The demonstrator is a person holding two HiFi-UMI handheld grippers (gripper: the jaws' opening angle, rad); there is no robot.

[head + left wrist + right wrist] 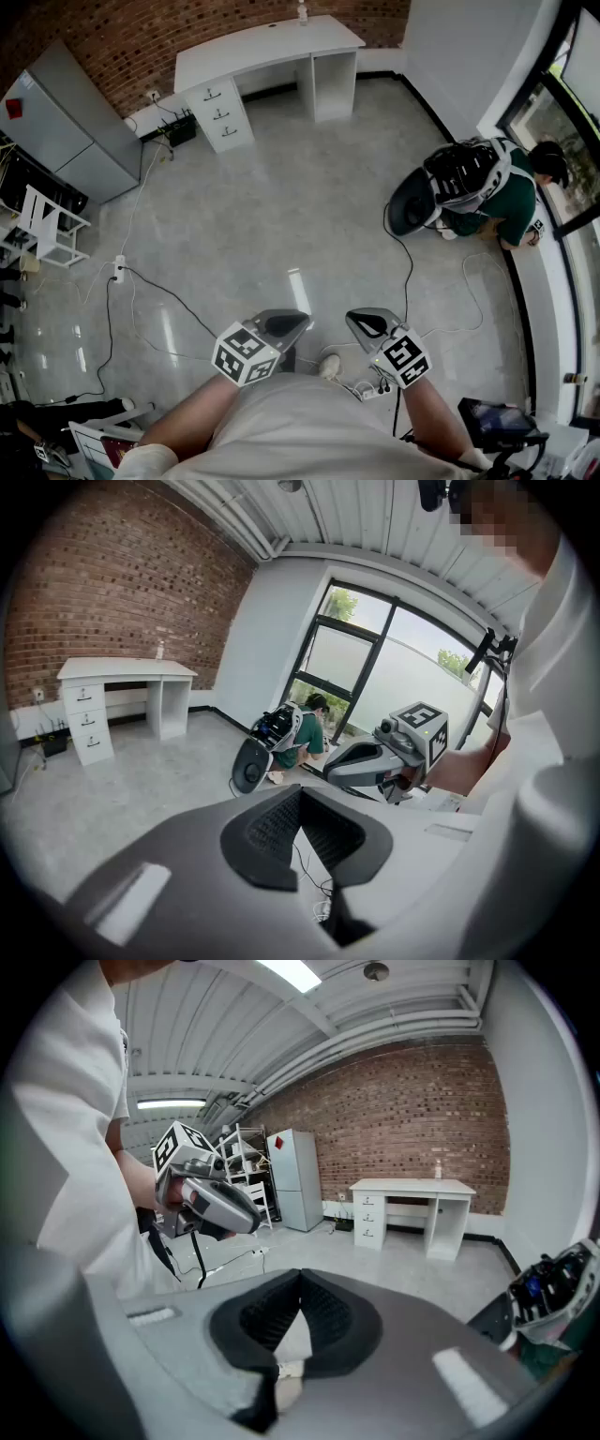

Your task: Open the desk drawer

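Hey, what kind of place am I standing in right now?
Probably an office or workshop-style room: a white desk with drawers against a brick wall, a grey cabinet nearby, and cables trailing over the polished floor.

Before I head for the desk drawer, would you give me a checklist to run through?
1. Desk in sight by the brick wall: ok.
2. Drawers shut, handles visible: ok.
3. Left gripper empty: ok, jaws together.
4. Right gripper empty: ok, jaws together.
5. Drawers within reach: not ok, the desk is across the room.
6. Path clear: not ok, a cable crosses the floor.
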